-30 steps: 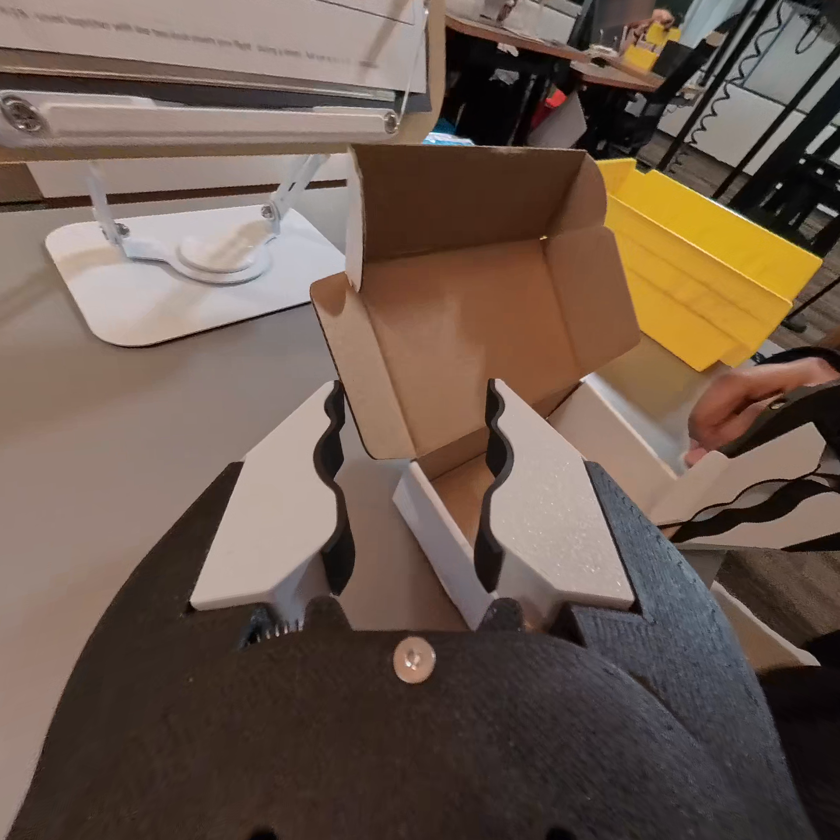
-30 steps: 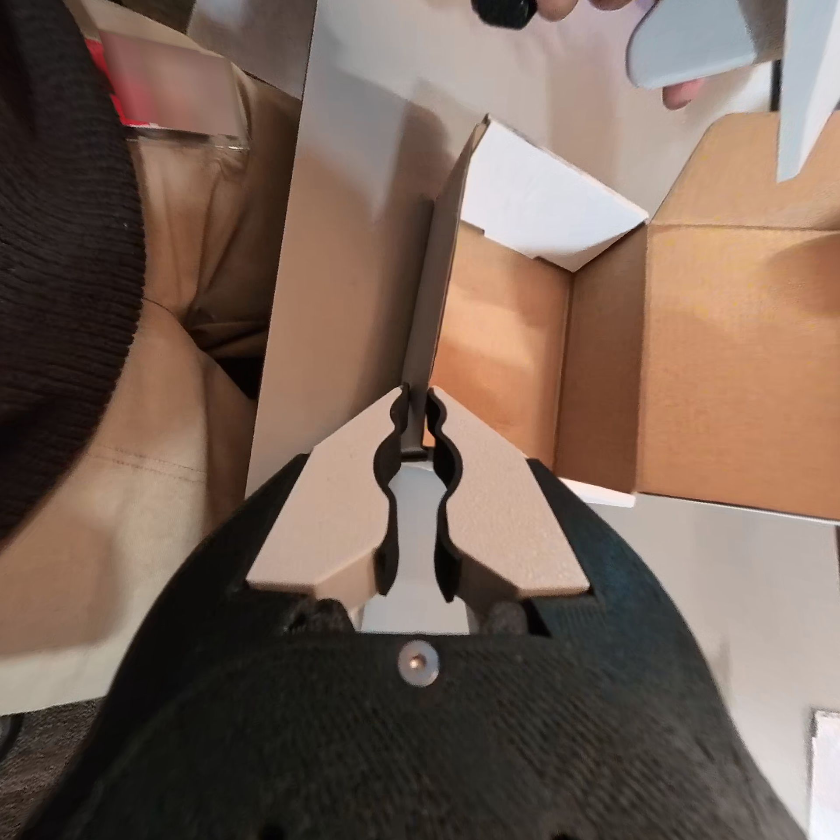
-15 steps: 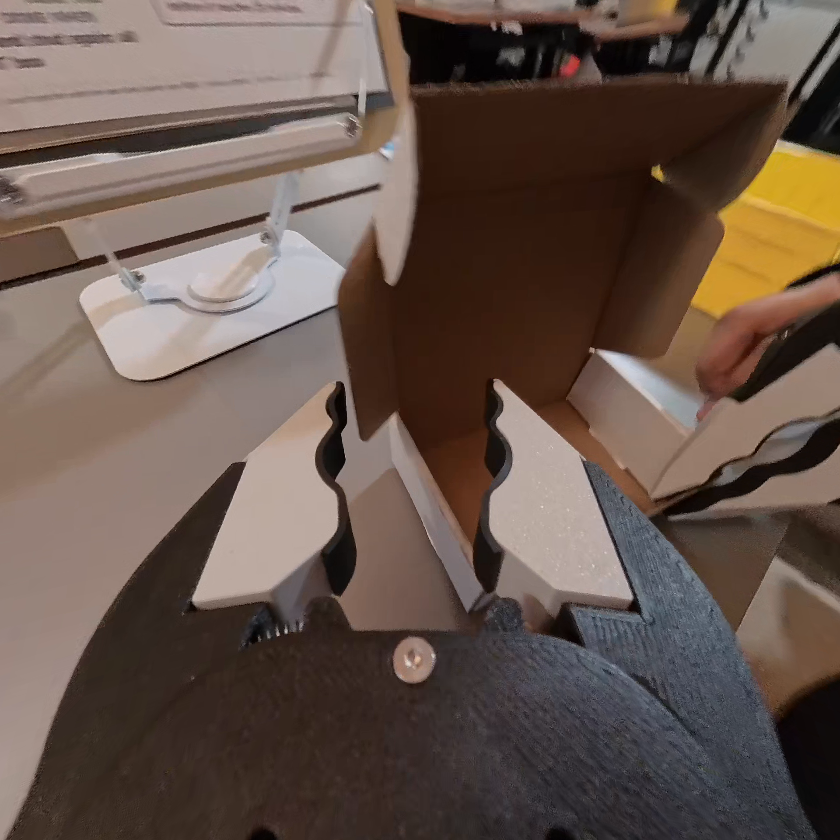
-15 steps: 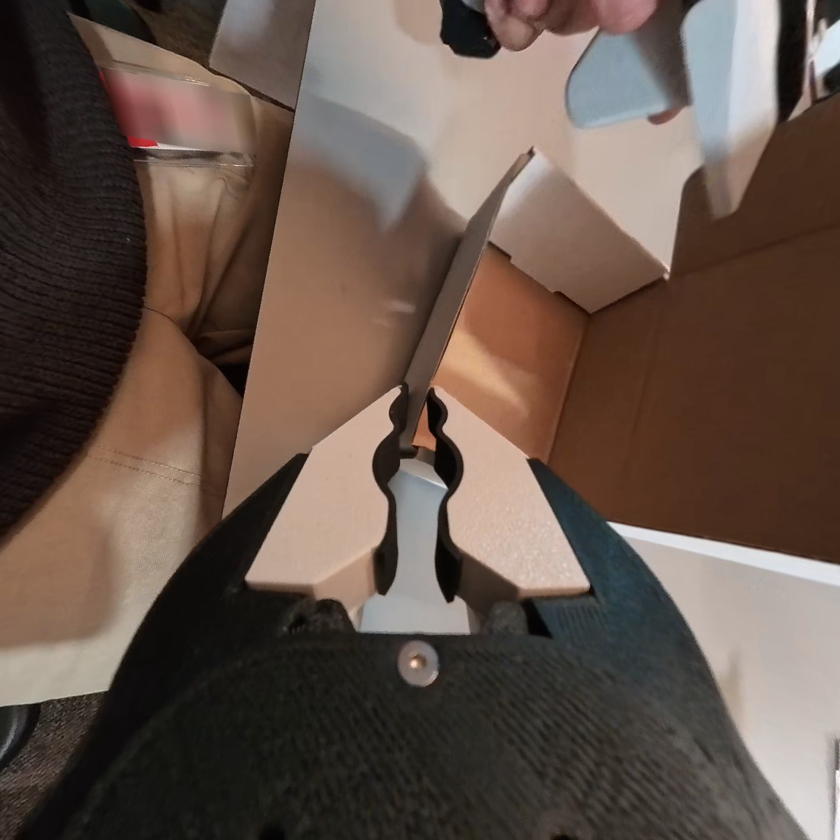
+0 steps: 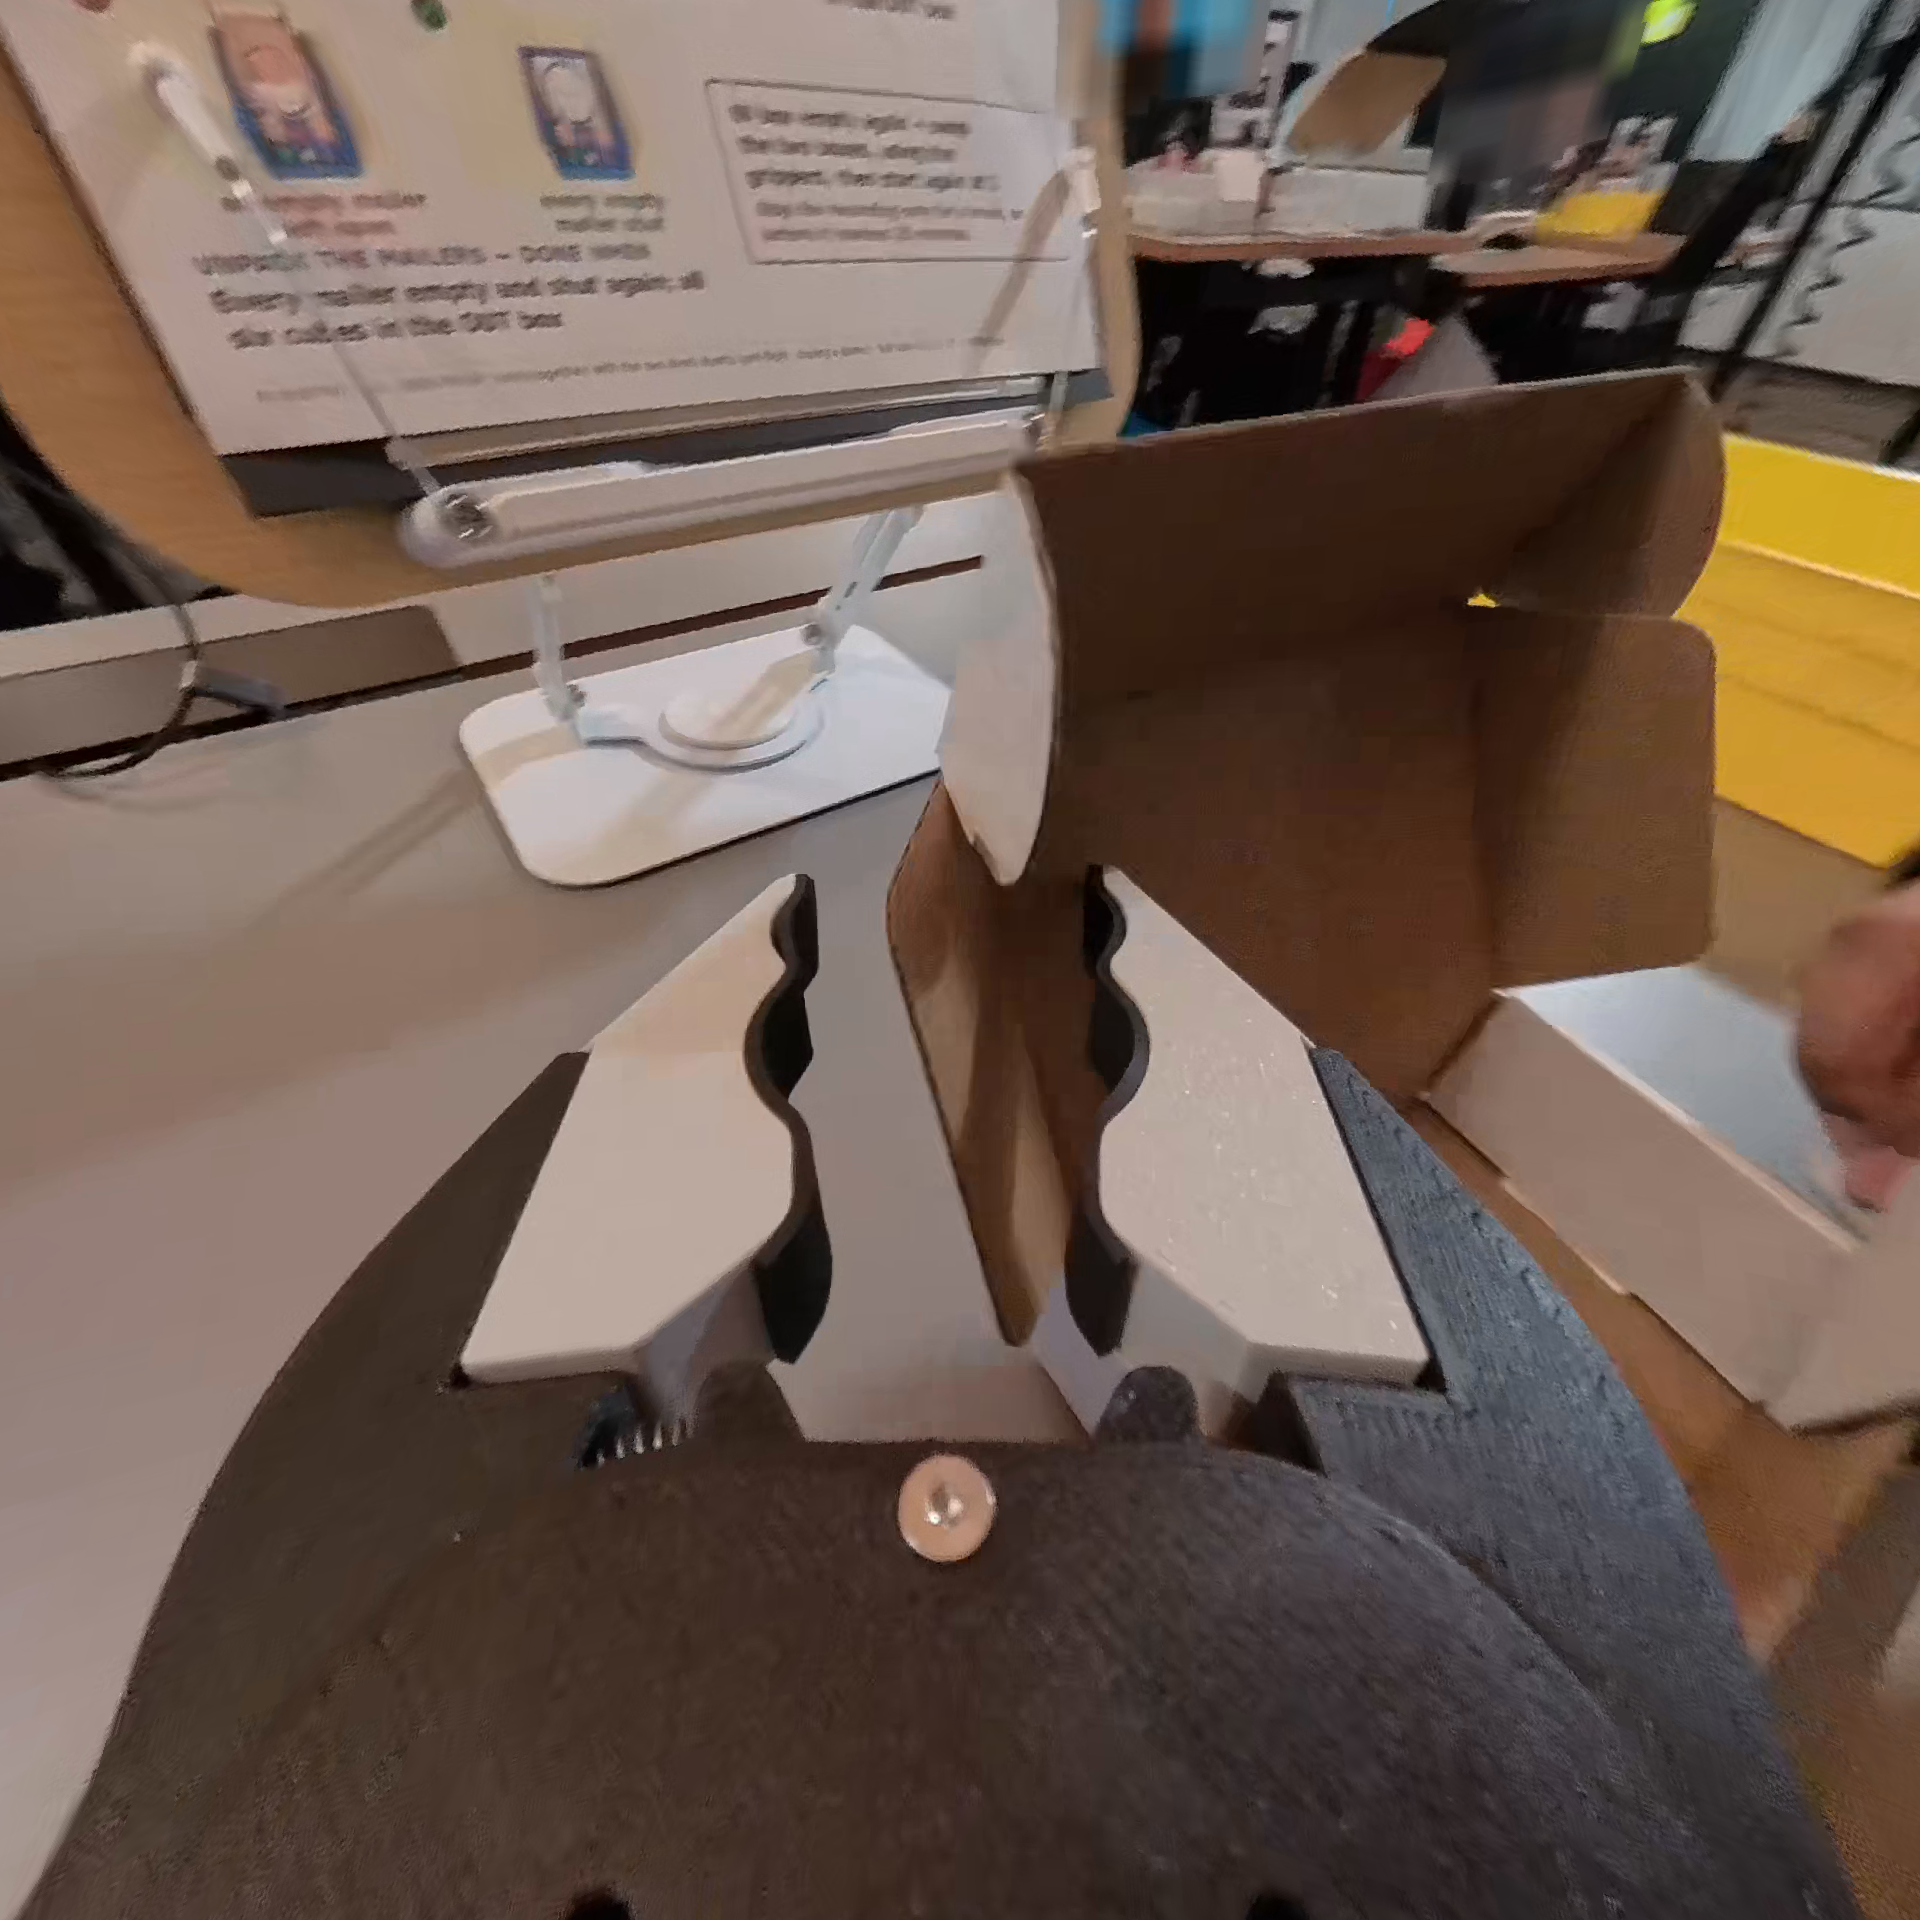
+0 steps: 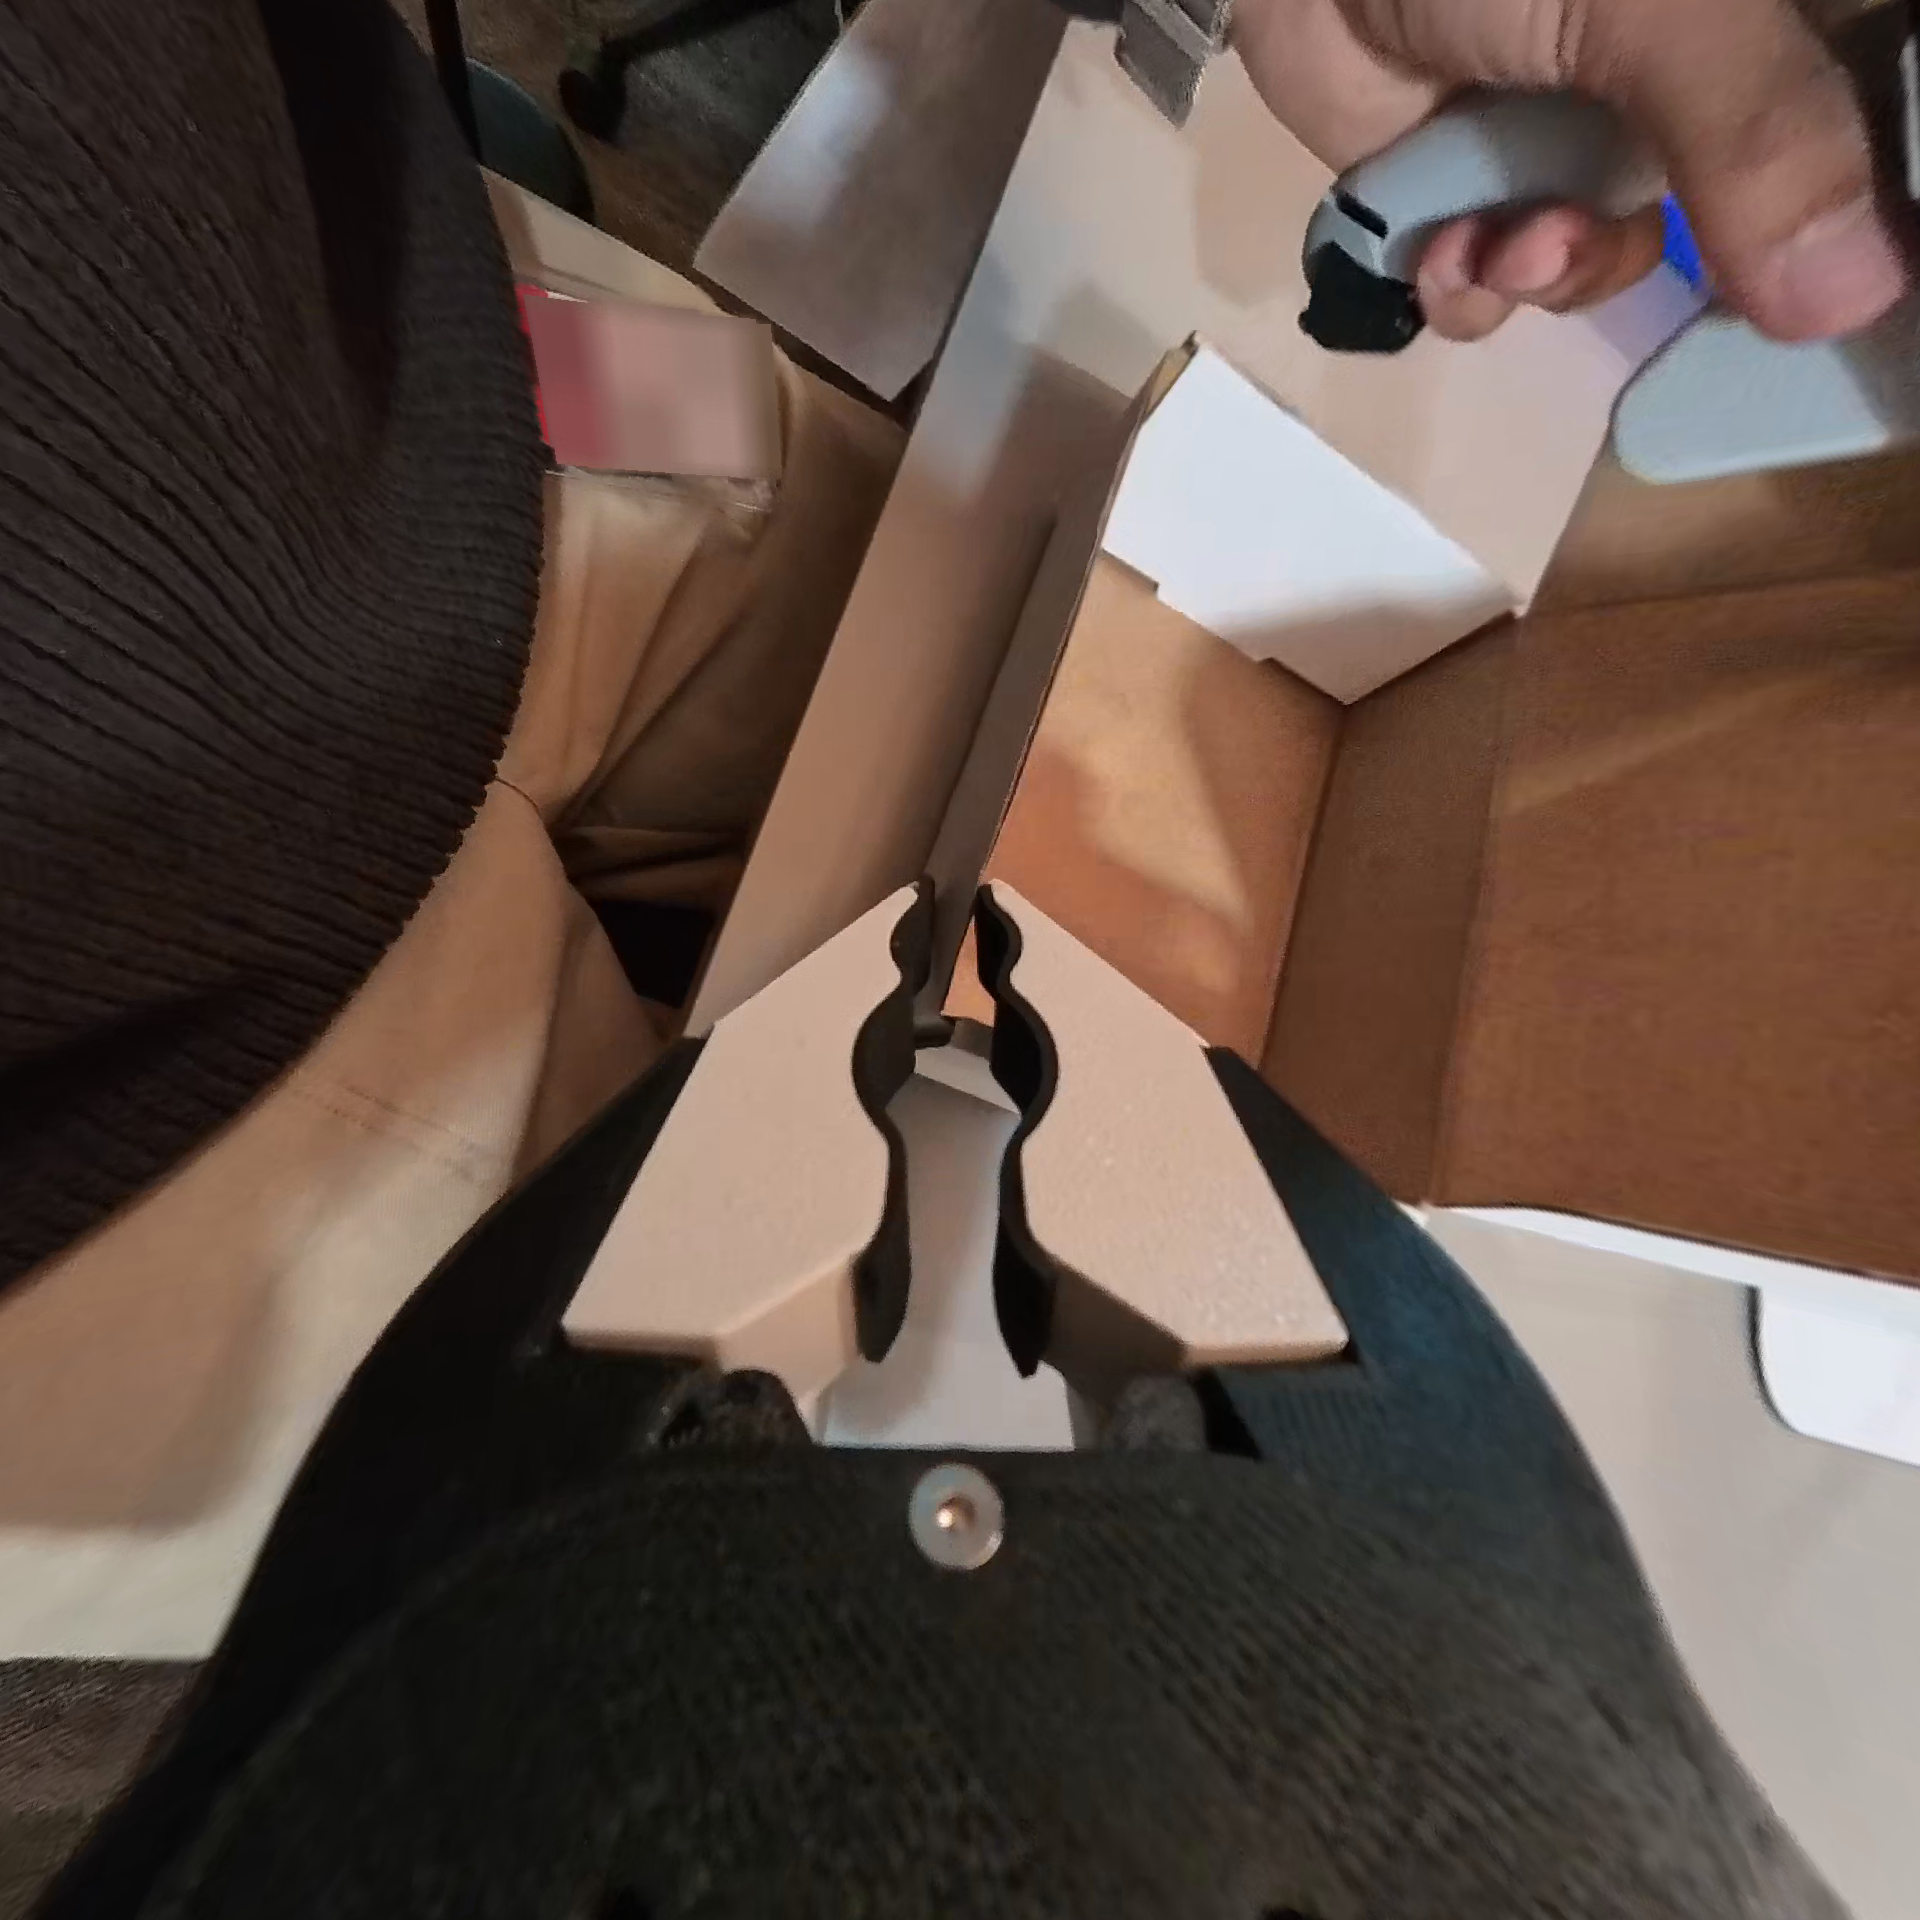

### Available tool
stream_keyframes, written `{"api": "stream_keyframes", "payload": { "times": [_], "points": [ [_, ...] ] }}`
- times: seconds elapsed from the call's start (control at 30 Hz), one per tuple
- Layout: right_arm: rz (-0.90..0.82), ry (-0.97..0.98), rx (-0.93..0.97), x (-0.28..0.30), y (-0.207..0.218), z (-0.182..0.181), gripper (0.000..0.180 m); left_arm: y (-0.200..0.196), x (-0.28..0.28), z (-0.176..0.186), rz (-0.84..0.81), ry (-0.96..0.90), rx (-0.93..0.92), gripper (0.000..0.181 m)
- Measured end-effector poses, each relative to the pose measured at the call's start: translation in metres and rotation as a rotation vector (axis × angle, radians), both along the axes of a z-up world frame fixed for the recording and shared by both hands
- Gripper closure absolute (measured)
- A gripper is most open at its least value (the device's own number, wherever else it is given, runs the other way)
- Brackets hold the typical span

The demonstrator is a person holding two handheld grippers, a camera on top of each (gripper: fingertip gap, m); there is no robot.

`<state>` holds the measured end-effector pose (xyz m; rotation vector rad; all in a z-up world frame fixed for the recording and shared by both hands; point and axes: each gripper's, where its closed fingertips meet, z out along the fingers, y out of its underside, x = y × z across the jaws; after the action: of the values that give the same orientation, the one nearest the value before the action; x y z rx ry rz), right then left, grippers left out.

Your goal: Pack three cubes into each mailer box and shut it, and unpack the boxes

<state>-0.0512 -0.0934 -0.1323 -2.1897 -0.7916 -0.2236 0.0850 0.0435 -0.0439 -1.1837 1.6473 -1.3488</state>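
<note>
The mailer box (image 5: pixel 1299 727), white outside and brown inside, stands open with its lid upright. My left gripper (image 5: pixel 951 894) is open. The lid's left side flap (image 5: pixel 977 1091) sits between its fingers, close to the right one. In the right wrist view the box's inside (image 6: pixel 1558 883) shows no cubes. My right gripper (image 6: pixel 954 904) is shut on a thin white wall panel (image 6: pixel 997 675) of the box, seen edge-on. A white end flap (image 6: pixel 1278 540) folds inward beyond it. No cubes show in either view.
A yellow bin (image 5: pixel 1808 707) stands behind the box at the right. A sheet holder with a white base (image 5: pixel 707 748) stands on the grey table (image 5: pixel 260 987) at the back. A hand (image 6: pixel 1558 83) grips the left gripper's handle (image 6: pixel 1475 197). The person's lap (image 6: pixel 364 1091) is at the table's edge. About 20 cm separates my left fingertips from my right.
The lid has swung upright and nearer to my left gripper. Its side flap now sits between the open left fingers. My right gripper has kept its hold on the wall panel.
</note>
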Motion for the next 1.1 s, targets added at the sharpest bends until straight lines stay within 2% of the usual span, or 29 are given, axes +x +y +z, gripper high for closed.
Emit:
{"api": "stream_keyframes", "payload": {
  "times": [0.13, 0.37, 0.47, 0.63, 0.7, 0.77, 0.87, 1.1],
  "points": [
    [0.010, -0.047, 0.039, -0.007, 0.004, 0.000, 0.172, 0.025, 0.012, -0.018, 0.115, 0.060, -0.028, 0.132],
    [-0.030, -0.134, 0.136, -0.004, 0.008, 0.008, 0.166, 0.031, 0.012, -0.033, 0.114, 0.149, -0.109, 0.127],
    [-0.108, -0.040, 0.275, 0.002, 0.013, 0.034, 0.157, 0.028, 0.007, -0.032, 0.113, 0.138, -0.060, 0.130],
    [-0.255, 0.302, 0.606, 0.025, 0.005, 0.102, 0.135, 0.022, 0.004, -0.027, 0.105, 0.122, -0.033, 0.130],
    [-0.413, 0.362, 0.788, 0.059, -0.008, 0.129, 0.133, 0.018, 0.002, -0.027, 0.099, 0.125, -0.037, 0.130],
    [-0.592, 0.339, 0.892, 0.093, -0.025, 0.140, 0.134, 0.016, 0.000, -0.026, 0.097, 0.124, -0.038, 0.128],
    [-0.725, 0.295, 0.913, 0.110, -0.031, 0.135, 0.135, 0.012, -0.004, -0.022, 0.107, 0.118, -0.022, 0.121],
    [-0.755, 0.203, 0.733, 0.095, -0.008, 0.098, 0.139, -0.001, -0.038, -0.034, 0.134, 0.118, 0.121, 0.098]
  ]
}}
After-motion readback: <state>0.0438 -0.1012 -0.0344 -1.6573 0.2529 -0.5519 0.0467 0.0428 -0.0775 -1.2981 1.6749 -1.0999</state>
